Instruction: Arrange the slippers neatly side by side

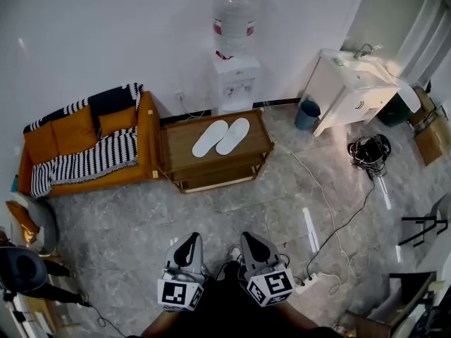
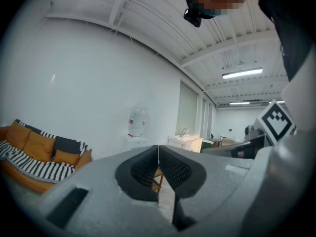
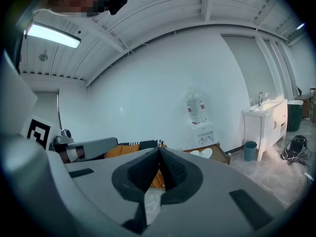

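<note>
Two white slippers (image 1: 221,136) lie side by side, soles up or flat, on the wooden low table (image 1: 184,153) by the back wall; the pair also shows small and far in the right gripper view (image 3: 203,153). My left gripper (image 1: 187,249) and right gripper (image 1: 254,248) are held close to my body, far from the table, pointing toward it. Both are shut with nothing between the jaws; their tips meet in the left gripper view (image 2: 158,150) and in the right gripper view (image 3: 159,151).
An orange sofa (image 1: 84,146) with a striped throw stands left of the table. A water dispenser (image 1: 235,55) is behind it, a white sink cabinet (image 1: 352,90) and a blue bin (image 1: 307,113) to the right. Cables and a power strip (image 1: 310,282) trail across the marble floor.
</note>
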A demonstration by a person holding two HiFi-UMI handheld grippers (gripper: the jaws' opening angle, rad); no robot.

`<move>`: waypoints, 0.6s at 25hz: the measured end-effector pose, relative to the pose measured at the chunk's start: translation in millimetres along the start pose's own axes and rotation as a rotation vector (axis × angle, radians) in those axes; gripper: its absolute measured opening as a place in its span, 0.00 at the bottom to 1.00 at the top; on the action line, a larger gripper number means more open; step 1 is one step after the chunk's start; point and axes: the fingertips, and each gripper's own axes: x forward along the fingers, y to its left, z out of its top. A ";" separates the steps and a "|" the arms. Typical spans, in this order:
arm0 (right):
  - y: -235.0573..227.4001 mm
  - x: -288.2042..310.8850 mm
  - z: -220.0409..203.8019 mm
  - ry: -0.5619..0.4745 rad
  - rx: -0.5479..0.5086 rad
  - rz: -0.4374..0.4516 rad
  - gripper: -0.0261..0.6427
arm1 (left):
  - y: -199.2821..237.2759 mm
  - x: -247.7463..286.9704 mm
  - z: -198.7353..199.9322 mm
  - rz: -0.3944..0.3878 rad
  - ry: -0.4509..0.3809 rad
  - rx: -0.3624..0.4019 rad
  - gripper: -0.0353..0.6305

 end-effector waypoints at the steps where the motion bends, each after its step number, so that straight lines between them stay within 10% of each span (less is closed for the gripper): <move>1: -5.5 2.4 0.9 0.003 -0.002 0.006 0.06 | -1.3 4.5 -0.3 0.009 0.000 -0.001 0.08; 15: -82.1 38.0 13.2 0.030 -0.002 0.130 0.06 | -7.3 61.0 3.9 0.175 0.012 0.043 0.08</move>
